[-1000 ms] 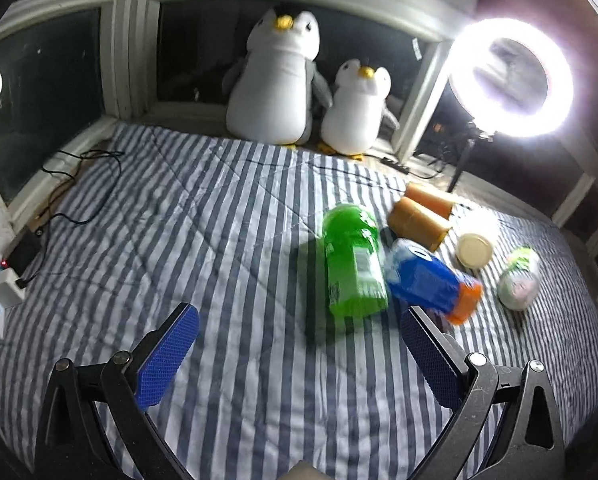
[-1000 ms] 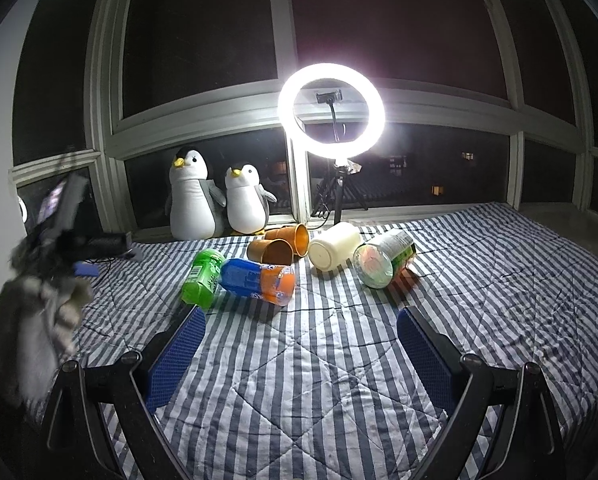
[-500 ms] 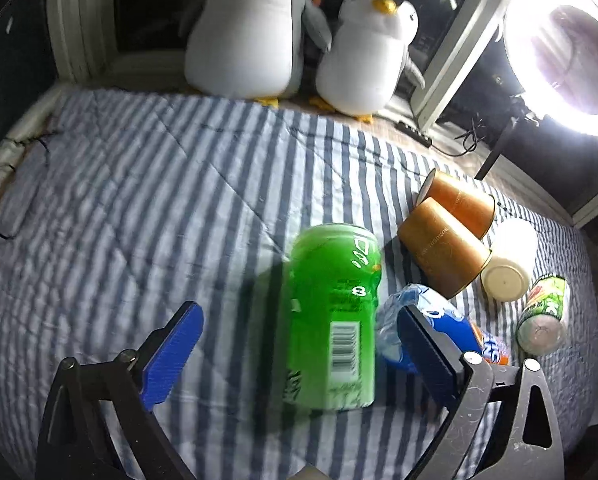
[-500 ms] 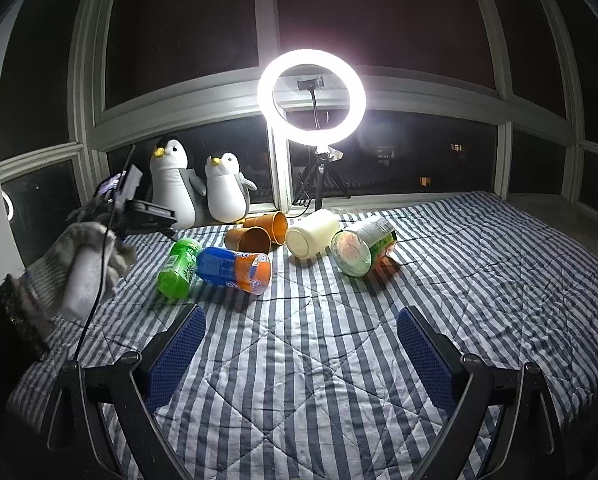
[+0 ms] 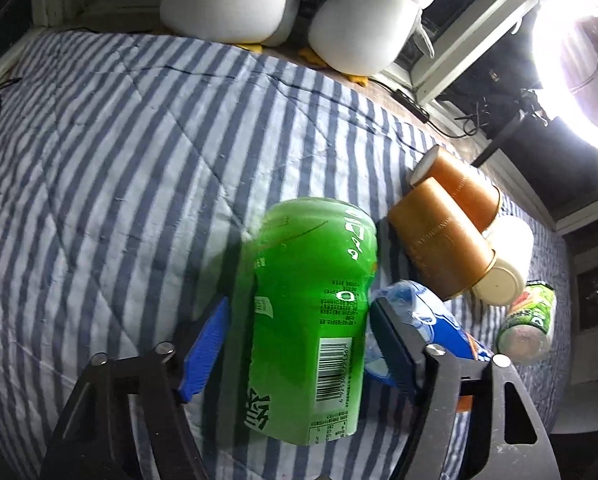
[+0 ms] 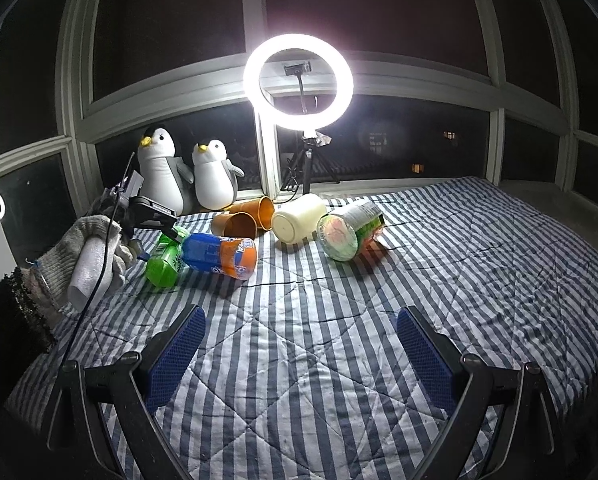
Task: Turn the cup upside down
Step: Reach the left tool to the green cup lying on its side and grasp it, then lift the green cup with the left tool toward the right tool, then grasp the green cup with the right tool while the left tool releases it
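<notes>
green cup [image 5: 315, 312], lying on its side on the striped bedspread [image 5: 99, 184], sits between the two blue pads of the left gripper [image 5: 299, 344]; the jaws stand spread on either flank of the cup, the left pad with a visible gap, the right pad at the cup's edge, contact there not resolvable. blue and orange cup [image 5: 431, 336] lies just beside the green cup, partly behind the right finger. beyond it, two brown cups [image 5: 439, 240] lie on their sides, touching each other, followed by a cream cup [image 5: 507, 264] and a printed clear cup [image 5: 531, 328]. two plush penguins [image 5: 299, 4] sit at the window ledge, and a ring light [image 5: 571, 72] glows at upper right. right gripper [image 6: 299, 360], jaws wide apart and holding nothing, hovers over bare bedspread, well apart from the row of cups; in its view a gloved hand [image 6: 95, 256] carries the left gripper at the green cup.
</notes>
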